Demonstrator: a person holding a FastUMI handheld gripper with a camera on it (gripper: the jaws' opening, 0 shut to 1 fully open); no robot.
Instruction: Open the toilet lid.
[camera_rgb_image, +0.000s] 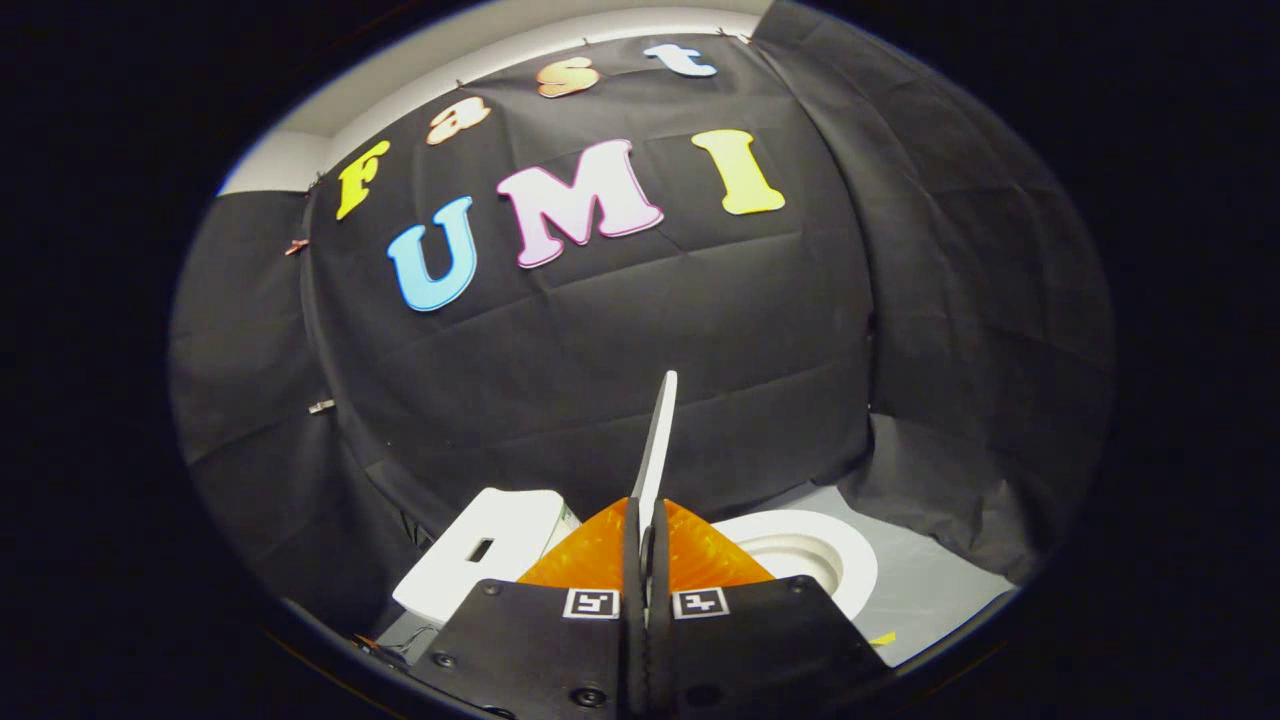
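Toilet lid (657, 440) edge-on between jaws

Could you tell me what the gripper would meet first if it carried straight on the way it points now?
The gripper is already shut on the raised toilet lid, seen edge-on. Straight ahead, it would push the lid towards the black cloth wall, though the depth is hard to judge.

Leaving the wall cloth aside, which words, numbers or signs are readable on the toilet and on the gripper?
Toilet lid, seat, tank: plain white, no text.
Gripper, shut on the upright lid: no words; its two square markers bear black-and-white patterns, not letters or numbers.
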